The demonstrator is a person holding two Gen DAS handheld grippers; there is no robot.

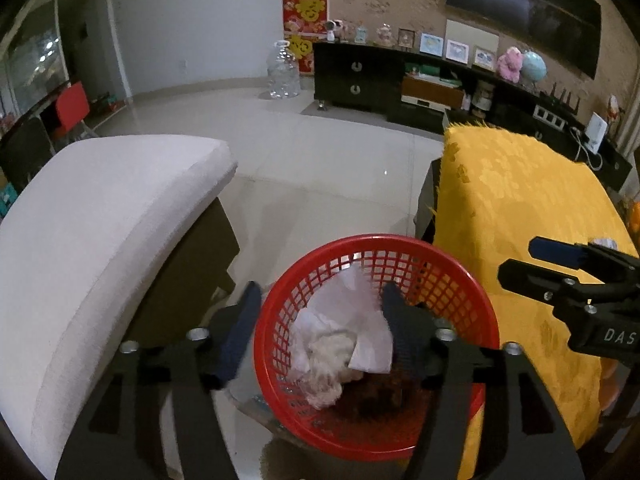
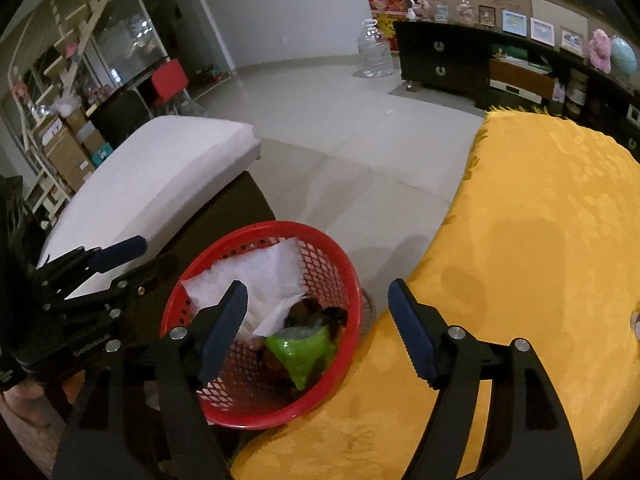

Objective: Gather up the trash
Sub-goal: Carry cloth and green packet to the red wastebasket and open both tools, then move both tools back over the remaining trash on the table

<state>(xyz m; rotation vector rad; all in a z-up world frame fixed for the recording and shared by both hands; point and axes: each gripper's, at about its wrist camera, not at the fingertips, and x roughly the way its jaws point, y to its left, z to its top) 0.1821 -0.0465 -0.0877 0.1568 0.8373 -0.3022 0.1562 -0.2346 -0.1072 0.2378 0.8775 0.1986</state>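
A red mesh basket stands on the floor between a white seat and a yellow-covered table; it also shows in the right wrist view. It holds crumpled white paper, dark scraps and, in the right wrist view, a green wrapper beside the white paper. My left gripper is open and empty above the basket. My right gripper is open and empty, over the basket's right rim and the table edge. The right gripper shows at the right of the left wrist view.
A white cushioned seat is left of the basket. The yellow-covered table is on its right. A dark cabinet and a clear water jug stand at the far wall. Tiled floor lies beyond.
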